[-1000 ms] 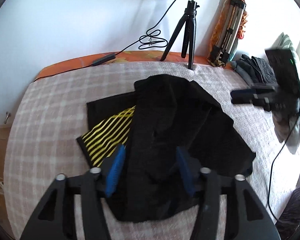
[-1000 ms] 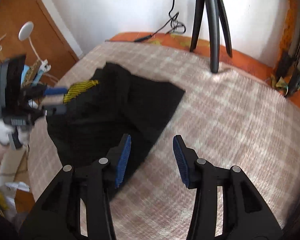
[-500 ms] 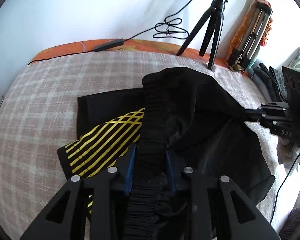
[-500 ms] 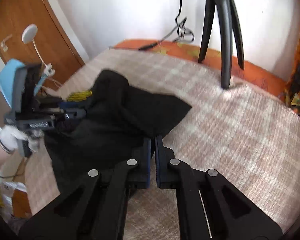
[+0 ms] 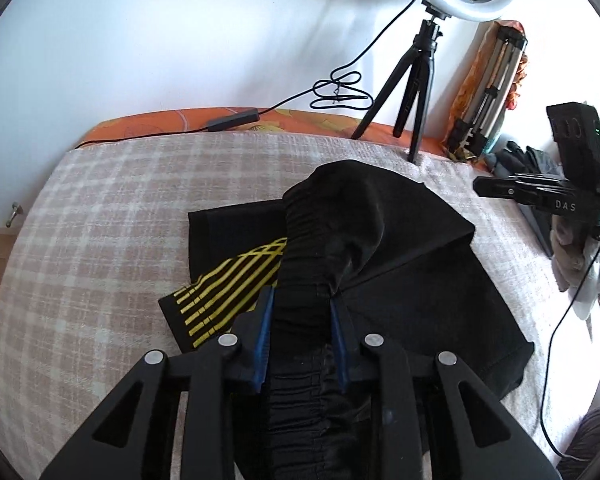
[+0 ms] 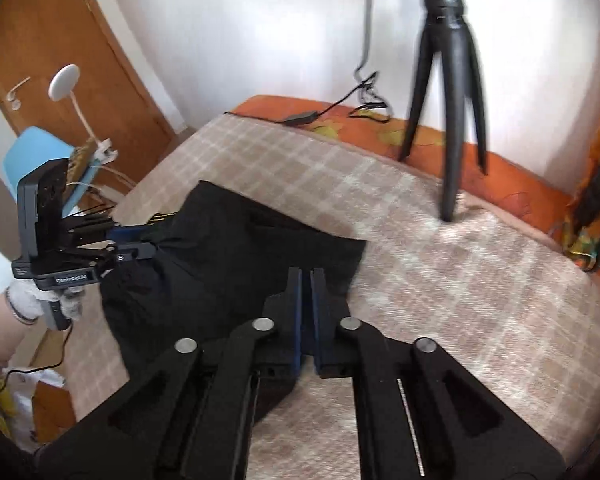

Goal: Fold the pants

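Black pants [image 5: 380,248] with yellow stripes [image 5: 228,292] on one leg lie bunched on a checked bed cover [image 5: 100,240]. My left gripper [image 5: 300,308] is shut on the pants' elastic waistband and holds it lifted. In the right wrist view the pants [image 6: 228,256] lie to the left, and my right gripper [image 6: 306,280] is shut, its jaws nearly touching, at the pants' near edge; I cannot tell if cloth is pinched. The left gripper [image 6: 140,248] shows there, clamped on the cloth. The right gripper [image 5: 500,190] shows at the right of the left wrist view.
A ring light on a black tripod [image 5: 416,76] stands at the bed's far edge, with a cable [image 5: 340,92] trailing along the orange mattress edge [image 5: 160,124]. A folded tripod [image 5: 488,92] and dark clothes [image 5: 528,160] lie at the far right. A wooden door [image 6: 60,60] is to the left.
Both grippers were open a second ago and have shut. The left one closed on the waistband and lifted it; the right one closed at the pants' edge and moved forward.
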{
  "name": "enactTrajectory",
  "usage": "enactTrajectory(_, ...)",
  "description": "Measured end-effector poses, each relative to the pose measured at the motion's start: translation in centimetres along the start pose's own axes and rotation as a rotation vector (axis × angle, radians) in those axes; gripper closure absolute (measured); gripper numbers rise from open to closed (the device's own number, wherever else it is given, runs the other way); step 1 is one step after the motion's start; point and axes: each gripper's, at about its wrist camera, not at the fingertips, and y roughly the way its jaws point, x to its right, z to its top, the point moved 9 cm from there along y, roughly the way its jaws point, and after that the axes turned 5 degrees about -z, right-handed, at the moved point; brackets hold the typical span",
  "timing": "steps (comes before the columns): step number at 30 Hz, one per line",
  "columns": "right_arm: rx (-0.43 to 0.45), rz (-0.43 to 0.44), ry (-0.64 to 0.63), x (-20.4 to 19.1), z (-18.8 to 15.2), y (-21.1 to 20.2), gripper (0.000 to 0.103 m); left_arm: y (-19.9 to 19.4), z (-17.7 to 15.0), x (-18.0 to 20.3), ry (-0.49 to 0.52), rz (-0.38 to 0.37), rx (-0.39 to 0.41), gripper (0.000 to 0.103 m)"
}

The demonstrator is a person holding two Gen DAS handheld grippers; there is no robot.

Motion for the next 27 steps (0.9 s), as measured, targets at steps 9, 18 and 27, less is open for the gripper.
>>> enactTrajectory(9, -0.092, 0.117, -0.046, -6.7, 2.8, 7.2, 0.034, -1.8, -2.2, 0.9, 0.057, 0.054, -0.024, 0.076)
enactTrajectory(18, -0.025, 0.076, -0.159, -9.1, 3.4, 5.6, 0.099, -2.6, -6.3, 0.3, 0.049, 0.049, -0.063, 0.076)
enactTrajectory(27, 0.053, 0.11, -0.244, -13.1, 8.0, 3.6, 0.1, -5.5, -5.9, 0.6, 0.014, -0.049, 0.063, 0.093)
